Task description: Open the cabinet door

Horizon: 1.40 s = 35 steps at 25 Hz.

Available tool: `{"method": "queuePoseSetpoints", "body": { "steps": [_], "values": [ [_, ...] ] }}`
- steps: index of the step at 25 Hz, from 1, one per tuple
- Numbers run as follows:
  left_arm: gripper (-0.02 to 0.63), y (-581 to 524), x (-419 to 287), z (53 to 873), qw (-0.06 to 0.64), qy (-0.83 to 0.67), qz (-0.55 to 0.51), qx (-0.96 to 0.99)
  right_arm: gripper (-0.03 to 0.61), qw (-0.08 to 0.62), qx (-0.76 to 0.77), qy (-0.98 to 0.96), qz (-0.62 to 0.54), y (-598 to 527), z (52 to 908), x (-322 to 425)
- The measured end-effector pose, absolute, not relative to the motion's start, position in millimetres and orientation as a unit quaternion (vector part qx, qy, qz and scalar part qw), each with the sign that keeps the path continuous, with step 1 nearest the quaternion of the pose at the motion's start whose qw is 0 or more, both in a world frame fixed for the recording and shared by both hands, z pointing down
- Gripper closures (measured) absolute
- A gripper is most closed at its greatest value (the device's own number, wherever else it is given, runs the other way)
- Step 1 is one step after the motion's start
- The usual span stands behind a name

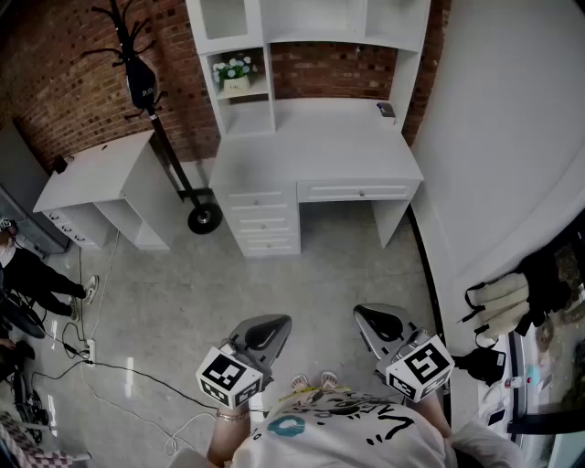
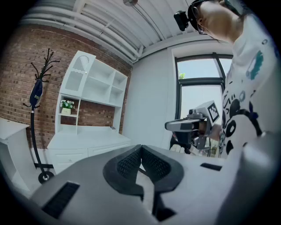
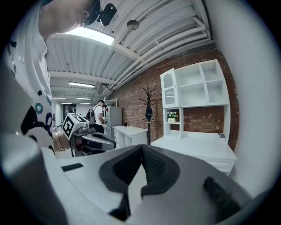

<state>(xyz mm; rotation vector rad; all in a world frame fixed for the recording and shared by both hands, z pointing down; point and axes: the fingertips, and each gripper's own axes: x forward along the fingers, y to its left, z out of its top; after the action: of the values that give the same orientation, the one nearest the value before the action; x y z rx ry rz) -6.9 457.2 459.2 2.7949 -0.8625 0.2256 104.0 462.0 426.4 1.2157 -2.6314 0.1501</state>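
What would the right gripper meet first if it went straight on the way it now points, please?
Nothing stands close ahead of the right gripper; it would probably reach the white desk near its drawers first, though depth is unclear.

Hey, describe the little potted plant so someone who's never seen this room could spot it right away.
Find the white desk with a shelf unit on top, against the brick wall. In the unit's narrow left column, the potted plant sits on the shelf just above the desktop. It is the only greenery there: white flowers in a small white pot.
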Motion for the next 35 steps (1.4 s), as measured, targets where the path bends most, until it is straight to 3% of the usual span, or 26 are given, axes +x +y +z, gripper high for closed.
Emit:
{"method": "queuePoseSetpoints", "body": {
  "steps": [7, 11, 16, 23, 35],
  "values": [
    [0.599, 456.3, -30.9, 466.3, 0.101, -0.290, 0.070, 0.949, 0.552, 0.166, 0.348, -0.922, -0.009, 474.3, 426.7, 38.8],
    [0.600, 454.0, -40.4, 477.1, 0.117, -0.291, 0.078, 0.946, 0.552, 0.159, 0.356, -0.921, 0.003, 468.7, 432.4, 26.1],
    [0.600, 449.3, -46.0, 484.6, 0.125, -0.290, 0.084, 0.945, 0.551, 0.130, 0.357, -0.924, 0.050, 464.8, 443.9, 34.3],
    [0.600, 411.6, -47.8, 484.1, 0.120, -0.308, 0.086, 0.940, 0.551, 0.192, 0.332, -0.923, -0.026, 424.7, 454.8, 25.5],
    [0.600, 317.0, -16.2, 467.0, 0.097, -0.324, 0.087, 0.937, 0.551, 0.145, 0.321, -0.936, -0.024, 324.7, 441.6, 50.7]
  ]
}}
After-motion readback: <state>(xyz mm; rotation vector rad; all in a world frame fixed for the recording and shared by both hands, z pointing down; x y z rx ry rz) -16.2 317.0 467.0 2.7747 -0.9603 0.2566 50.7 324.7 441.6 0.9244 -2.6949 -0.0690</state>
